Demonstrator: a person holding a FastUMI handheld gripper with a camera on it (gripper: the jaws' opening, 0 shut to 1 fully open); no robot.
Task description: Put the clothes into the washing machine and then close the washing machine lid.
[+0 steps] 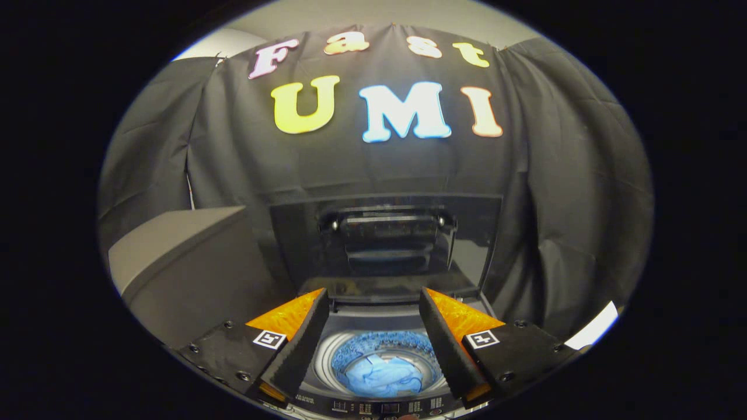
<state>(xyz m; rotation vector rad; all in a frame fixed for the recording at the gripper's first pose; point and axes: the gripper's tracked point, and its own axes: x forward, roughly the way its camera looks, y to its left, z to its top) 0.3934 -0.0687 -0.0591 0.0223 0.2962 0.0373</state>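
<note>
With its lid (pixel 385 245) standing upright, the washing machine (pixel 382 318) gapes upward.
Blue clothes (pixel 382 376) lie crumpled in the drum; the gripper (pixel 373 303) hovers above, fingers apart, empty; control panel cut off.

Little can be read here. Each of the two fingers (pixel 295 344) carries a small square white marker (pixel 269 339) with a black coded pattern, not plain lettering; the second marker (pixel 482 339) sits on the other finger. The washing machine's control panel (pixel 385 406), just below the drum opening, shows tiny pale markings and digits too small to make out.
</note>
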